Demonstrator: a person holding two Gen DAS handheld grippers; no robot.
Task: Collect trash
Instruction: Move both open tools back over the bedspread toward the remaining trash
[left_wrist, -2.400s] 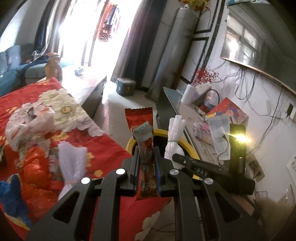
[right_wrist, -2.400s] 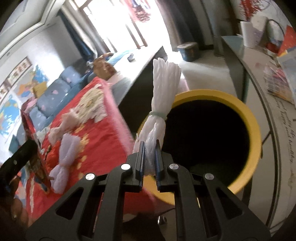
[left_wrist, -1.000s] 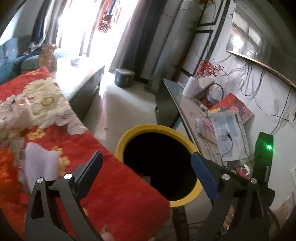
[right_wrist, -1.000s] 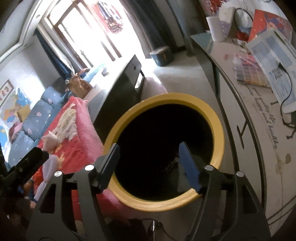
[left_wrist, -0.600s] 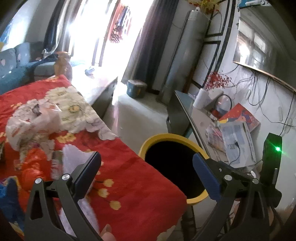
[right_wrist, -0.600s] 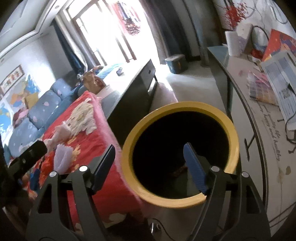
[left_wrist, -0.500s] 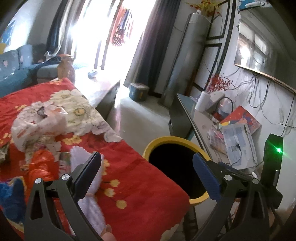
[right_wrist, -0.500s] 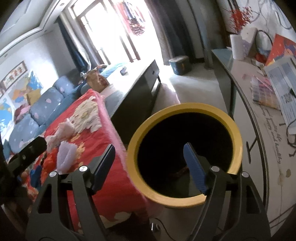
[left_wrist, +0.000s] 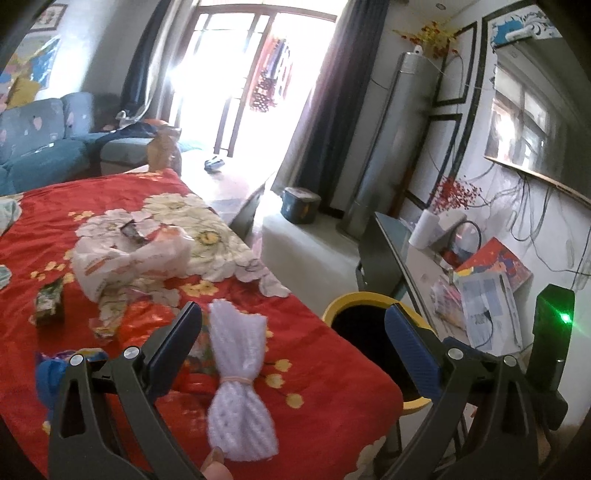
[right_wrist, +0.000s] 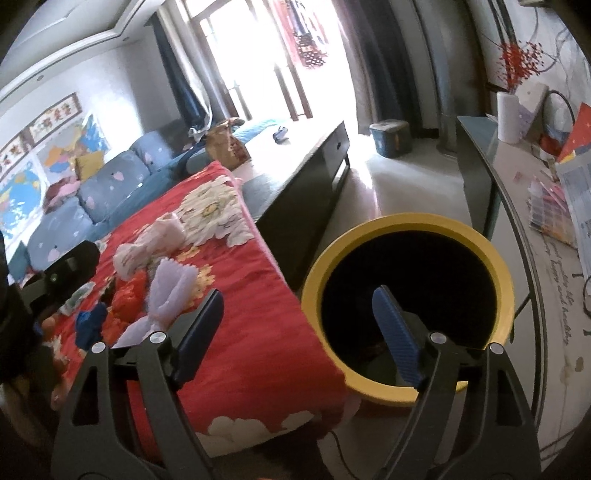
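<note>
Both the left gripper (left_wrist: 291, 326) and the right gripper (right_wrist: 297, 314) are empty, the left's jaws wide and the right's opening, while the foam bundle (left_wrist: 238, 380), crumpled bag (left_wrist: 129, 258) and small wrapper (left_wrist: 48, 302) lie uncollected on the red-covered counter (left_wrist: 332, 373) beside the bin (right_wrist: 406, 225).

Blown-out window (left_wrist: 236, 74) glare, fisheye-warped edges
</note>
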